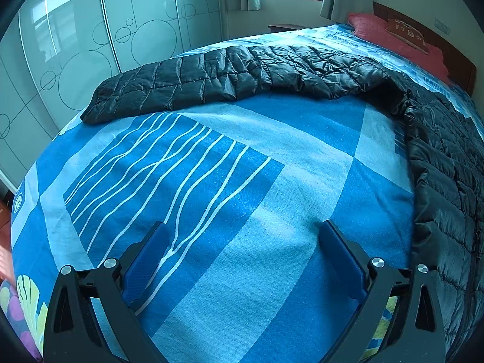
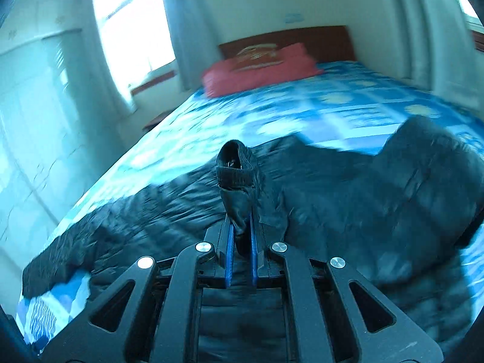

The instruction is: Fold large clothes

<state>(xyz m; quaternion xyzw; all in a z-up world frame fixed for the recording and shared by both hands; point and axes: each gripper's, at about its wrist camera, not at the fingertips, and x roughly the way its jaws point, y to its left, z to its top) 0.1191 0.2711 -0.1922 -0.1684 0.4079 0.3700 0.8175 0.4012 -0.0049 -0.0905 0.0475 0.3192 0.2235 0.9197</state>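
Folding just begun — the black puffy jacket [image 1: 230,72] is spread out on the bed [image 1: 242,181].

One sleeve lies flat and long across the blue cover, and the body of the jacket sits off to the side. The right gripper [image 2: 241,230] is clamped tight on the sleeve cuff [image 2: 234,168], with the knit end poking up past its blue pads [image 2: 230,251]. The left gripper [image 1: 242,233] hangs over bare cover with its jaws wide apart, holding nothing. I see no neat fold yet — both sleeves and the body seem left to fold. A red pillow [image 1: 393,33] rests at the head of the bed.
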